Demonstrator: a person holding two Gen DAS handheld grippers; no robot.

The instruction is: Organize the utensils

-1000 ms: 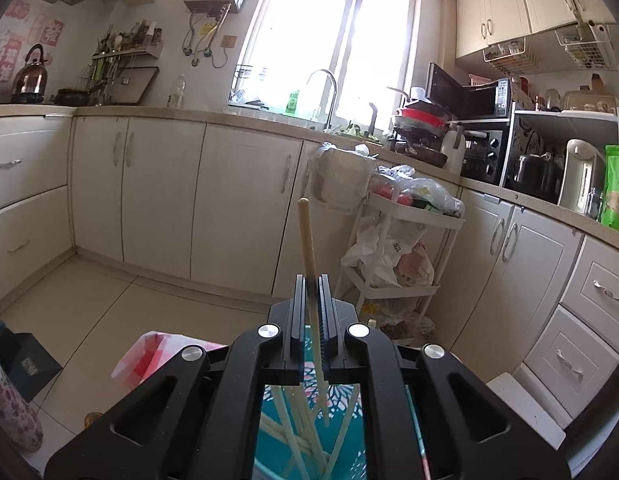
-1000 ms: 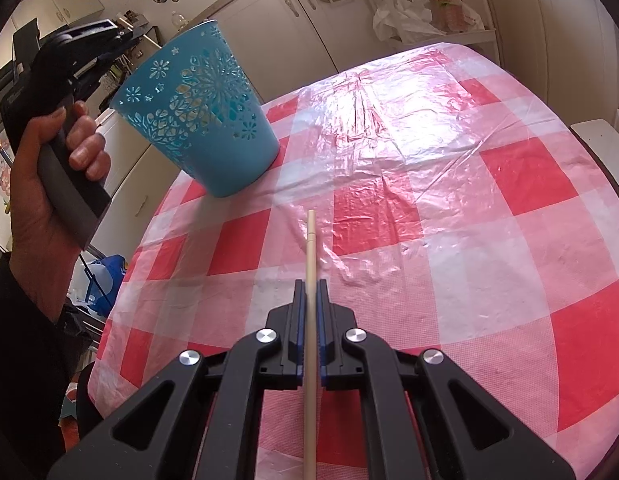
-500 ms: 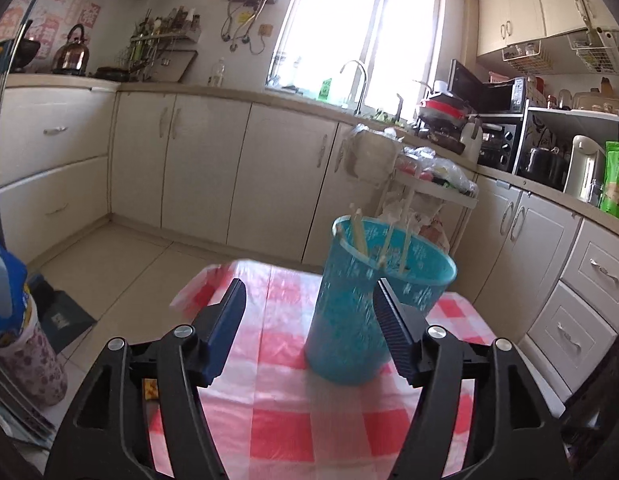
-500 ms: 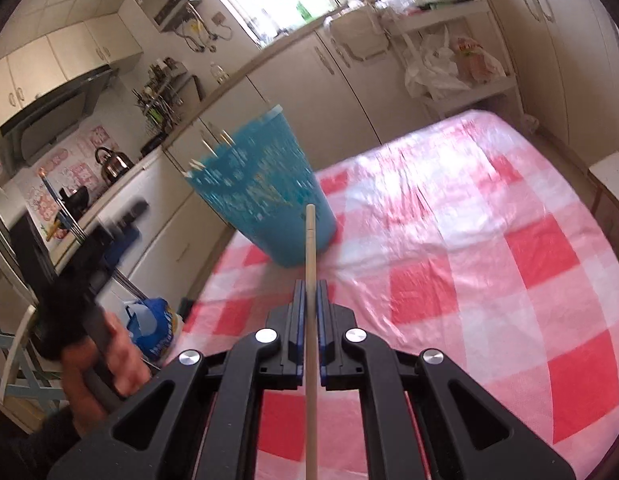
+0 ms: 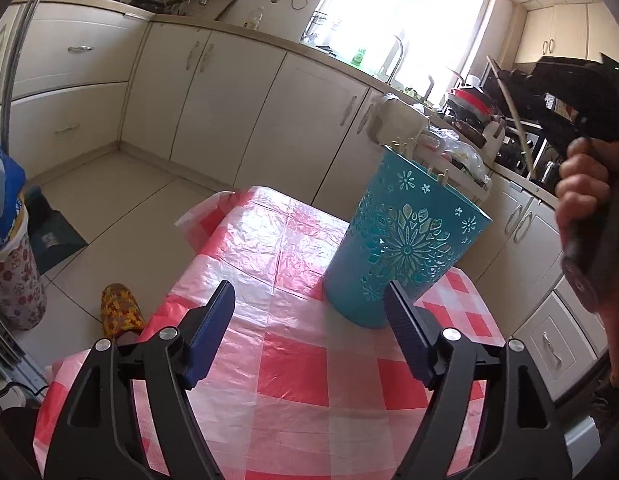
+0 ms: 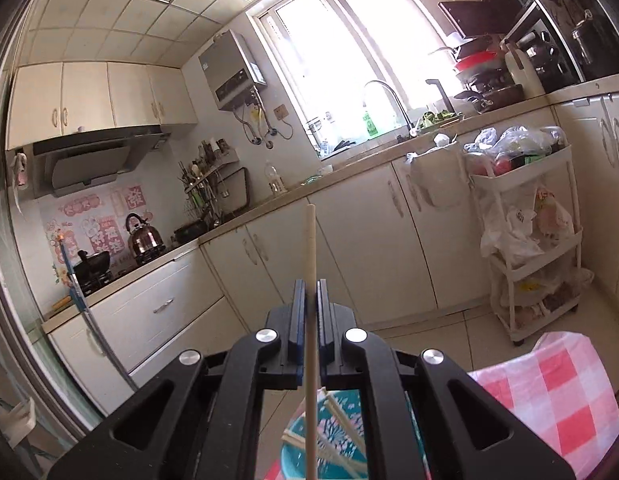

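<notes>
Right gripper (image 6: 308, 300) clamping a chopstick (image 6: 310, 264) above the teal holder (image 5: 405, 248)

The right gripper's jaws are pinching the pale chopstick upright, its lower end hanging over the holder's mouth (image 6: 329, 440), where other chopsticks (image 6: 337, 420) are lying crossed inside. The left gripper (image 5: 309, 312) is hovering with jaws spread wide and gripping nothing, low over the red-checked tablecloth (image 5: 293, 356). The holder is standing on the cloth just beyond its right finger, stick tips (image 5: 401, 144) poking above the rim
</notes>
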